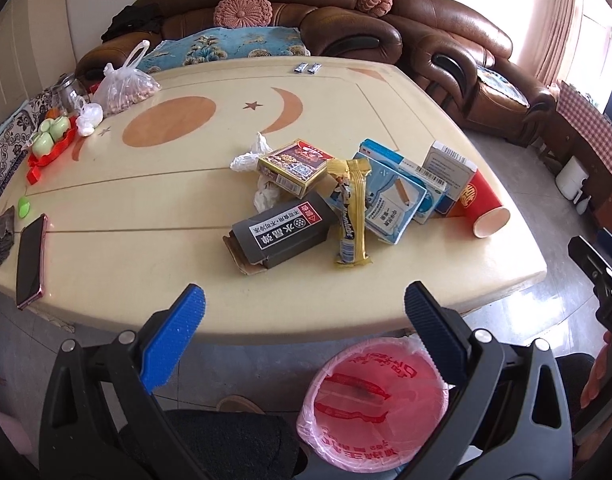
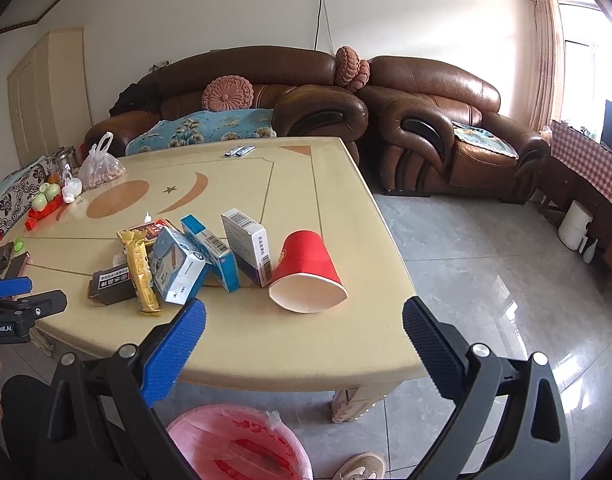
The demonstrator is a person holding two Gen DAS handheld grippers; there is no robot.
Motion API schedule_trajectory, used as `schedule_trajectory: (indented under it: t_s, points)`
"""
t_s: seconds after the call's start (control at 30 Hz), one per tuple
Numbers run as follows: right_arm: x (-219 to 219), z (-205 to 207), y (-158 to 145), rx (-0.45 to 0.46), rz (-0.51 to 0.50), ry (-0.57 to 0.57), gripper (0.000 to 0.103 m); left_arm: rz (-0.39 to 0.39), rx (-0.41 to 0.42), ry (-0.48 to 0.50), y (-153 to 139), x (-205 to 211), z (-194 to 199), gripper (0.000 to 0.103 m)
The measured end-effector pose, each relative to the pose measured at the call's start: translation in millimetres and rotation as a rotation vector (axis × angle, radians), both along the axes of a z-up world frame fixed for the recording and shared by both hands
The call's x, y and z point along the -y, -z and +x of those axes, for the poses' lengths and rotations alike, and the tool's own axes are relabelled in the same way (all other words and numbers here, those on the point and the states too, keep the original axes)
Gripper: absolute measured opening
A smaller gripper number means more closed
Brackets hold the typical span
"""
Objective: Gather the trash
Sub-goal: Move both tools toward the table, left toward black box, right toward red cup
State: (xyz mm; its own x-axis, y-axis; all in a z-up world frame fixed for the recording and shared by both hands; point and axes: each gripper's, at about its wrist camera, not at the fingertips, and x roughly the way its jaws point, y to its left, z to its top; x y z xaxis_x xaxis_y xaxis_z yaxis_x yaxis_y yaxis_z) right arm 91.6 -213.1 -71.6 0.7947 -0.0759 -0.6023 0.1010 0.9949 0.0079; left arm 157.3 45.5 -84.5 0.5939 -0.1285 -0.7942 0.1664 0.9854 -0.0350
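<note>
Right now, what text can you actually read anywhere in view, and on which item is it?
"水晶球": dark box, seen upside down.
"enRobot.AI": left gripper body, cut off at the frame edge.
Gold emblem: red paper cup, illegible.
Too small or blurred: yellow snack wrapper, blue boxes, pink bin bag.

I see the trash heaped mid-table (image 1: 146, 208): a box (image 1: 280, 236) nearest, a wrapper (image 1: 351, 216) leaning just right of it, cartons (image 1: 398, 196) further right, and a cup (image 1: 484, 208) on its side at the right end. A phone (image 1: 29, 260) lies at the near left edge. The bin (image 1: 372, 404) stands on the floor before the table. A sofa (image 1: 290, 16) runs behind.
</note>
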Motion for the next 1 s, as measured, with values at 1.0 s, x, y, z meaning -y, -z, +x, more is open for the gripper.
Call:
schedule_trajectory:
  t_s: [1.0]
  points:
    - [51, 82, 87, -0.204, -0.022, 0.086, 0.097, 0.028, -0.112, 0.132, 67, -10, 101, 0.098]
